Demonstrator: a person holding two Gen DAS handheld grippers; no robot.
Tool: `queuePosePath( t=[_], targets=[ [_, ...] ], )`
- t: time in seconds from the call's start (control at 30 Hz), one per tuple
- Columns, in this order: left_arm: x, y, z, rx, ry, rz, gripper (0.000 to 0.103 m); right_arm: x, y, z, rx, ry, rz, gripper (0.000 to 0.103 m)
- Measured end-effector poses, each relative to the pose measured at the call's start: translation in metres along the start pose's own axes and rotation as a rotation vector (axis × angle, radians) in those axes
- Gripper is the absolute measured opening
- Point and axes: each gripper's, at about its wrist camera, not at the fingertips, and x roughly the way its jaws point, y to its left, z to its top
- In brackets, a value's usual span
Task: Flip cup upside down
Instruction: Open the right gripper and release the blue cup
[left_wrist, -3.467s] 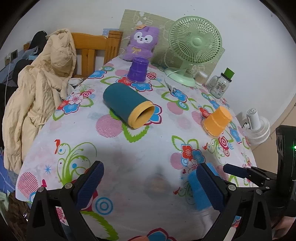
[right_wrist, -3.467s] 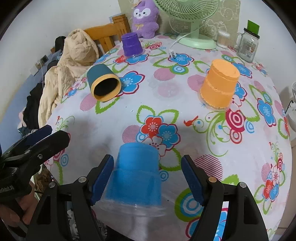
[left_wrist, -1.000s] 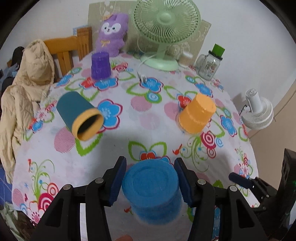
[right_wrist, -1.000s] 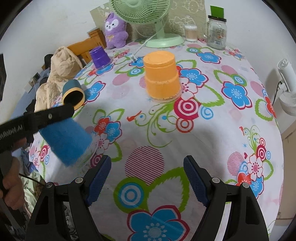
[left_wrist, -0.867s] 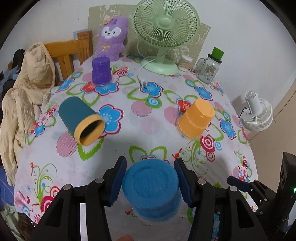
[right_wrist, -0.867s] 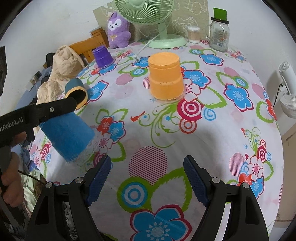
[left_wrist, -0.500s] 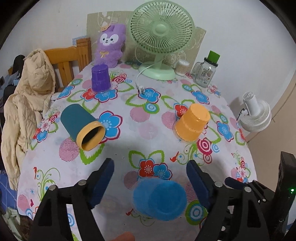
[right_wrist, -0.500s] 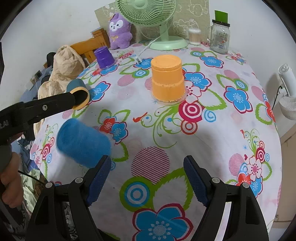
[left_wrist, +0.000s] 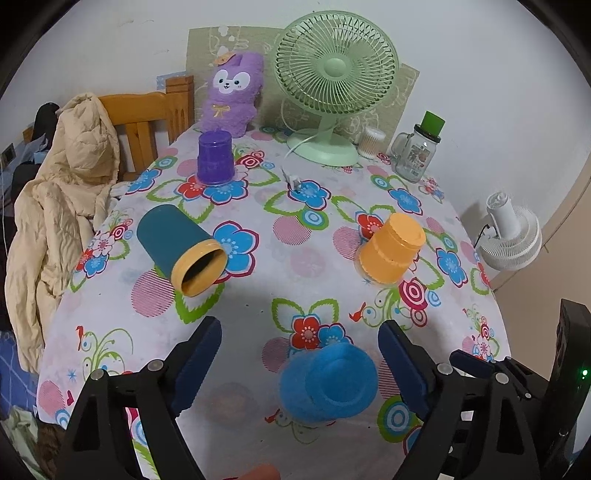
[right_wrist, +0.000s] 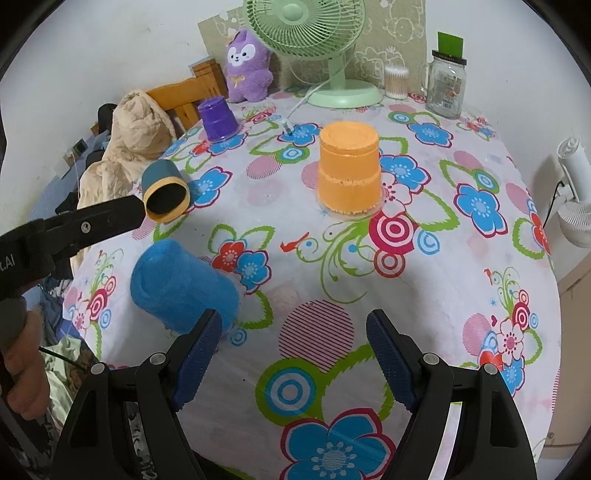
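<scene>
While the blue cup (left_wrist: 328, 382) is lying tipped on its side near the table (right_wrist: 424, 295) edge, both the left gripper (left_wrist: 299, 363) and right gripper (right_wrist: 293, 349) are gaping wide, gripping nothing; next comes re-grasping it and setting it rim-down.

I see the blue cup (left_wrist: 328, 382) lying tipped over on the flowered surface (left_wrist: 258, 295), near its front edge. It is bright blue with a fuzzy, felt-like skin and a clear plastic rim. From the left wrist view its flat closed base faces me, tilted slightly up. From the right wrist view the cup (right_wrist: 184, 286) leans on its side, base toward the upper left, its open end down toward the cloth and partly hidden.
</scene>
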Motion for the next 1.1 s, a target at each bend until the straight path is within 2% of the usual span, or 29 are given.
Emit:
queuePosePath(
  t=[0.7, 1.03, 1.1],
  targets=[
    [-0.031, 0.021, -0.005, -0.039, -0.073, -0.013, 0.091, -0.028, 0.032, 0.016, -0.039, -0.109, -0.003, 0.083],
    [-0.049, 0.033, -0.006, -0.058, -0.139, -0.015, 0.093, -0.049, 0.049, 0.025, -0.057, -0.237, 0.009, 0.083],
    [-0.053, 0.035, -0.005, -0.060, -0.157, -0.018, 0.094, -0.052, 0.052, 0.027, -0.070, -0.259, -0.003, 0.088]
  ],
)
